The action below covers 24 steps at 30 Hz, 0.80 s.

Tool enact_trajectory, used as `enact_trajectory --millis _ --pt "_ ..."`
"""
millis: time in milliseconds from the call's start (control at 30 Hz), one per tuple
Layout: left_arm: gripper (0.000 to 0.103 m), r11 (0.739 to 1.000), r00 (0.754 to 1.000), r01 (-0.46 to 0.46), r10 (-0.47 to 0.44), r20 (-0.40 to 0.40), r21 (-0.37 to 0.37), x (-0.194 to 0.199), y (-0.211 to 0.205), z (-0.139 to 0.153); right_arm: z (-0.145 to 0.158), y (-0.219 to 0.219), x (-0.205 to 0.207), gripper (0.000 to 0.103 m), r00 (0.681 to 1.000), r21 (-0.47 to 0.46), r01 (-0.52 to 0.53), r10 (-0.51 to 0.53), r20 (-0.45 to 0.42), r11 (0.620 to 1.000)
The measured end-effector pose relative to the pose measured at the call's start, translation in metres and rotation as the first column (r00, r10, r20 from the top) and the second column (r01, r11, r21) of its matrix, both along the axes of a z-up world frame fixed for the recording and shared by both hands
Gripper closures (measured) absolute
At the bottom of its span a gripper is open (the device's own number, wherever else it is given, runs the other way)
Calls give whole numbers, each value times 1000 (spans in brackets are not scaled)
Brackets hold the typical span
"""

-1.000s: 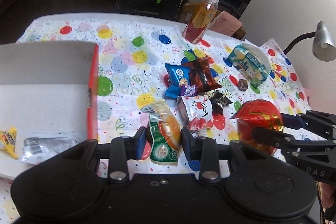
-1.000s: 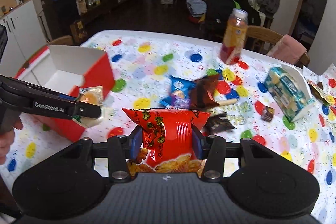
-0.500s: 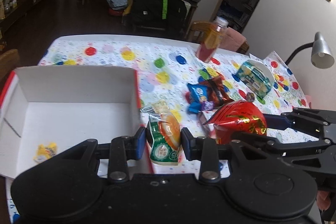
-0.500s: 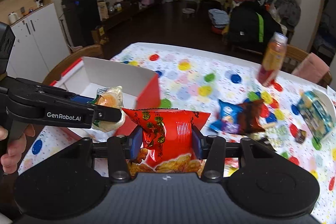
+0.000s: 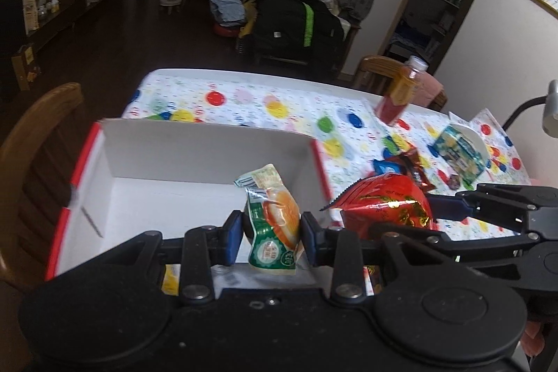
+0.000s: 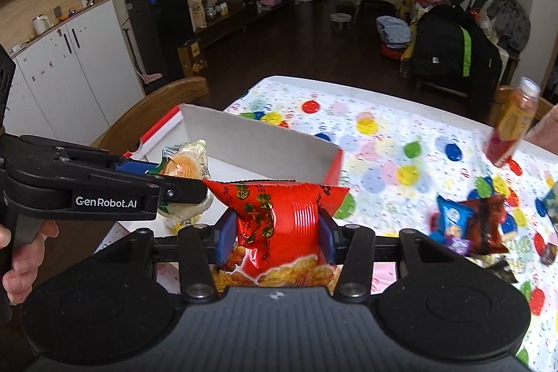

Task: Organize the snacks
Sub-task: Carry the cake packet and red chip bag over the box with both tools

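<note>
My left hand-held gripper (image 5: 269, 234) is clamped on a green-and-orange snack packet (image 5: 275, 225), which hangs over the open white box (image 5: 209, 145) with red outer walls at the bench's near-left corner. My right hand-held gripper (image 6: 275, 234) is clamped across the middle of a red chip bag (image 6: 279, 215), held just beside the left one, close to the box's right wall and, I judge, not yet fully over the box. Farther right on the spotted cloth lie the remaining snacks: a blue packet (image 6: 450, 215), a dark brown packet (image 6: 484, 225), and a juice bottle (image 6: 512, 128) near the far edge. My worry is crowding: the two grippers sit so close that releasing together could knock one packet against the other tool. The puffy bag could also catch the box wall and tumble outside onto the bench.
</note>
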<state>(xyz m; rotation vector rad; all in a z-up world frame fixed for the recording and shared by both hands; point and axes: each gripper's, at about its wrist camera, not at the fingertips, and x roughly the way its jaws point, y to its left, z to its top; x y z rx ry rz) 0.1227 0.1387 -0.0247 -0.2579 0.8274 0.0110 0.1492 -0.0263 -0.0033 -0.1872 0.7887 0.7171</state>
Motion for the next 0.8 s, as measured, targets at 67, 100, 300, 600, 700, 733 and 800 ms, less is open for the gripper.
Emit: enact_trajectory --millis 67,100,300,600,700,733,800 --pt "70 1000 1000 -11 11 -6 6 1 10 -1 -1 12 2 56 1000 -5 -10 10 3 1000" --pt "70 1000 1000 -16 16 -9 9 2 15 -2 -2 17 3 56 1000 -7 -15 15 2 1000" --pt "70 998 998 -52 53 -27 42 11 41 -10 -11 49 13 56 999 -30 -45 45 7 999" --pt "70 994 994 -73 79 -75 79 34 69 -32 -32 82 36 56 998 -80 -61 62 6 995" --pt "70 992 993 -74 83 -88 99 40 75 -39 -36 94 44 56 998 -89 -64 64 -6 994" --pt "70 992 992 -74 84 -90 104 42 78 -40 -38 99 45 56 998 -97 -67 67 -3 993" --pt "70 991 991 -75 86 -100 107 45 84 -43 -42 107 47 56 996 -108 -85 85 -5 991"
